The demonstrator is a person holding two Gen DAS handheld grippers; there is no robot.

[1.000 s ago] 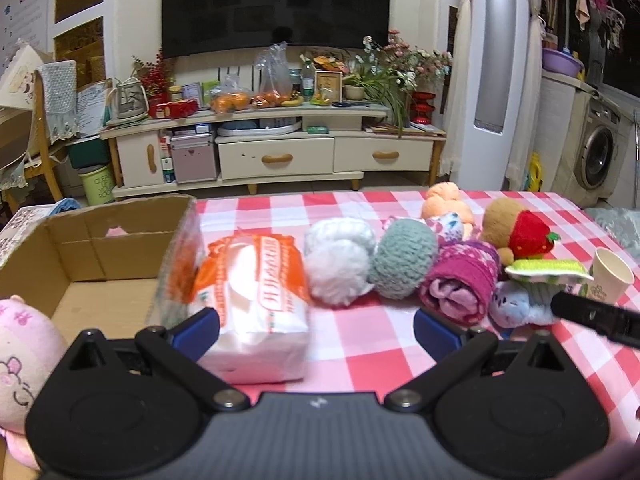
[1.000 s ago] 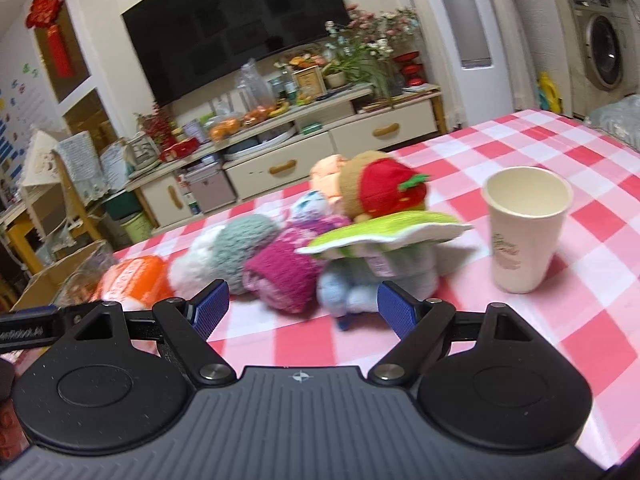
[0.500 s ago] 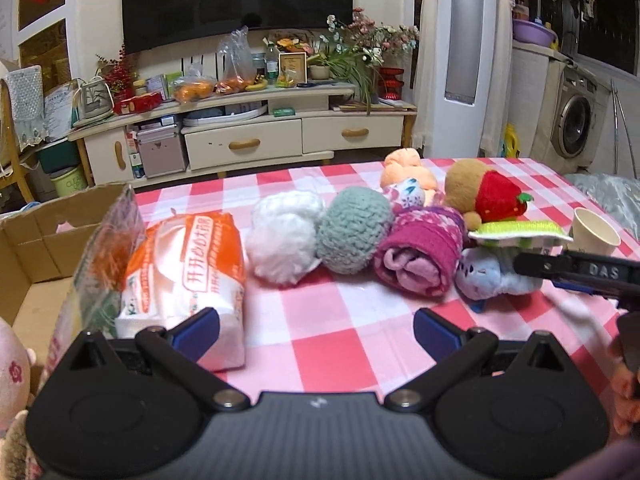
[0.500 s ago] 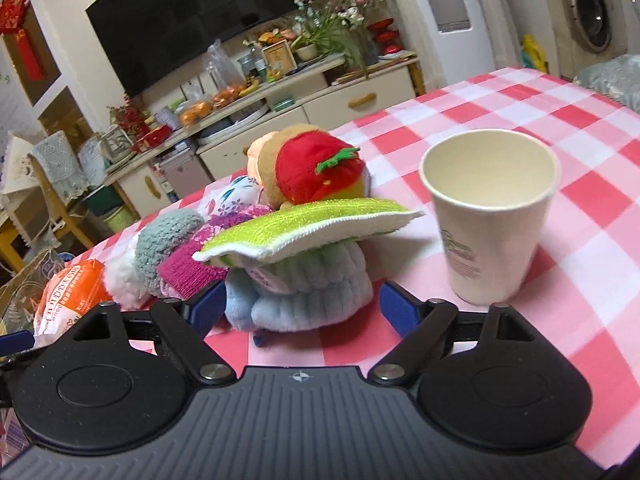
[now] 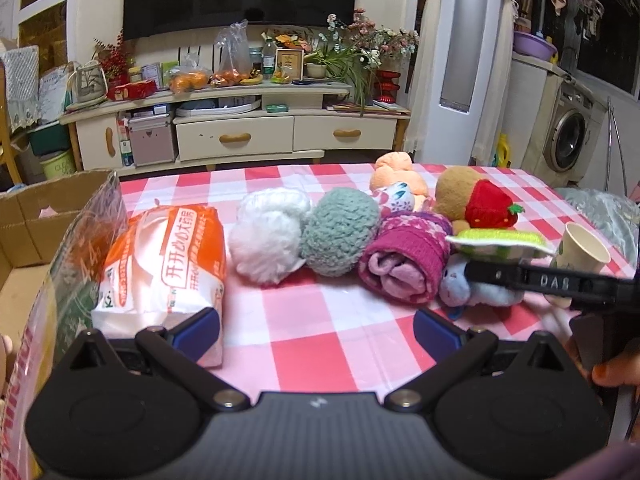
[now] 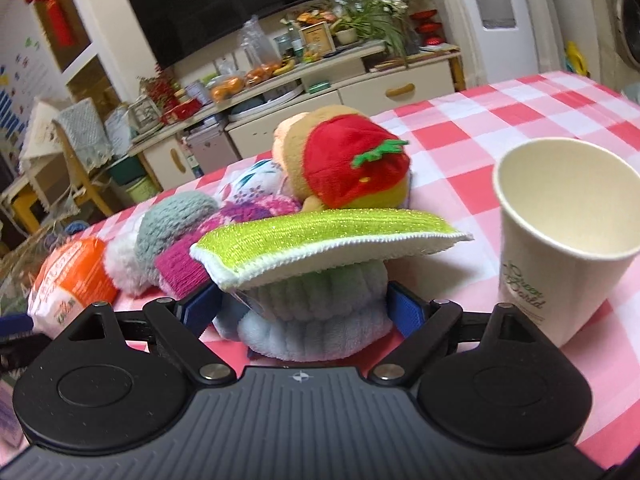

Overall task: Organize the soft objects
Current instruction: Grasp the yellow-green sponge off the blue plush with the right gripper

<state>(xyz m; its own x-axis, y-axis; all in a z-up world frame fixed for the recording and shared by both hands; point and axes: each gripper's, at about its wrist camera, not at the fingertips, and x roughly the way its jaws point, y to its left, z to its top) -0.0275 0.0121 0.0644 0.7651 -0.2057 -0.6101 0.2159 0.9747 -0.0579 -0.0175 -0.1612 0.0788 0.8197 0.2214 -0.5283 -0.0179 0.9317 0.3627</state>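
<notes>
My tongs' matt ribbed black plastic body (image 6: 304,412) sits over a smooth checked tablecloth (image 5: 320,320). Fluffy blue plush (image 6: 316,320), glittery green sponge cloth (image 6: 320,236), matt paper cup (image 6: 560,240), glossy plastic tissue pack (image 5: 168,260).

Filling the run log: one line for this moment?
right gripper: open, straddling blue plush | left gripper: open, idle | green pad atop plush

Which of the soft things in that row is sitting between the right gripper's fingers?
The pale blue fluffy plush under the green scrub cloth; the right gripper brackets it, still open.
</notes>
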